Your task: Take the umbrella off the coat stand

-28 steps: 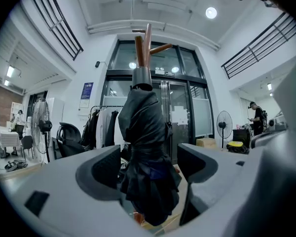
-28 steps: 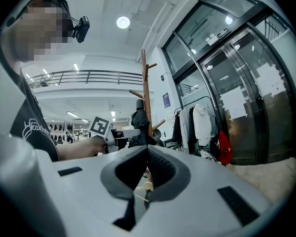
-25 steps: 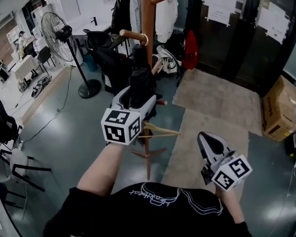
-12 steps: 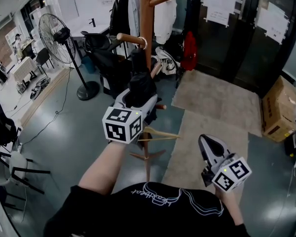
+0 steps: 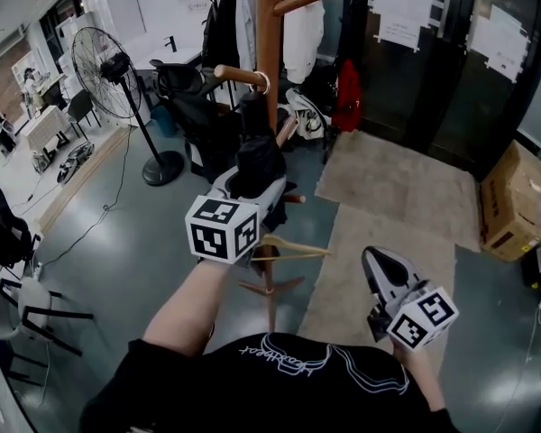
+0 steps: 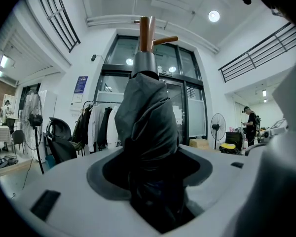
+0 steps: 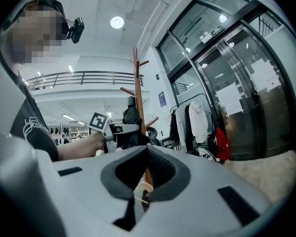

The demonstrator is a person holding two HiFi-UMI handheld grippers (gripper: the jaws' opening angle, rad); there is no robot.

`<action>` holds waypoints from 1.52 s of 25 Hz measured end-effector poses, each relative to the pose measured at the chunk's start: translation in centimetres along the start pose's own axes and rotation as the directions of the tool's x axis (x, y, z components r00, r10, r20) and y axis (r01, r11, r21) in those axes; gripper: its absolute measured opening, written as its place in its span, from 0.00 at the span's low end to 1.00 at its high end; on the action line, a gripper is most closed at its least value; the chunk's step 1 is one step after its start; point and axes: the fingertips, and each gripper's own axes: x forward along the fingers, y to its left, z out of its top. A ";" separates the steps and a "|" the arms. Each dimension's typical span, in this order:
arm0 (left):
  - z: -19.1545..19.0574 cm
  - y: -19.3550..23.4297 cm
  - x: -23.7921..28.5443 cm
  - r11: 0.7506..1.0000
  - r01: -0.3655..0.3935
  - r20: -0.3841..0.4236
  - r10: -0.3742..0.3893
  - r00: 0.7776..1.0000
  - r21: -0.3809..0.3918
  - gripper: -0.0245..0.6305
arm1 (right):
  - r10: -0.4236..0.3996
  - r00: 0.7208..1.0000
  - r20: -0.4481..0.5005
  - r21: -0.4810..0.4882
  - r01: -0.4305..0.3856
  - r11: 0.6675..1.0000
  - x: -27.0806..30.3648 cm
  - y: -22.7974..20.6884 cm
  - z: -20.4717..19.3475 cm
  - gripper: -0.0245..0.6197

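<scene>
A black folded umbrella (image 5: pixel 257 156) hangs against the pole of the wooden coat stand (image 5: pixel 270 25), below a peg (image 5: pixel 239 73) with a white ring. My left gripper (image 5: pixel 252 177) is held level at the umbrella. Its jaws are closing, and the dark fabric (image 6: pixel 148 127) fills the gap between them. In the left gripper view the stand's top (image 6: pixel 146 33) rises behind the umbrella. My right gripper (image 5: pixel 380 260) hangs low at the right, away from the stand. It is shut (image 7: pixel 147 150) with nothing in it.
A standing fan (image 5: pixel 108 61) is at the left and a rack of coats (image 5: pixel 252 7) behind the stand. A wooden hanger (image 5: pixel 293 246) lies across the stand's feet. Rugs (image 5: pixel 388 188), a red bag (image 5: pixel 347 93), a cardboard box (image 5: pixel 509 197) and glass doors are on the right.
The left gripper's jaws have drawn in slightly around the umbrella. Both hands stay where they were.
</scene>
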 end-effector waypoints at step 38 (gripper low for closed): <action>5.5 -0.4 -6.5 1.000 0.022 0.136 -0.021 0.990 -0.002 0.40 | 0.065 0.998 0.022 -0.046 -0.064 0.997 0.5 3.7 2.3 0.04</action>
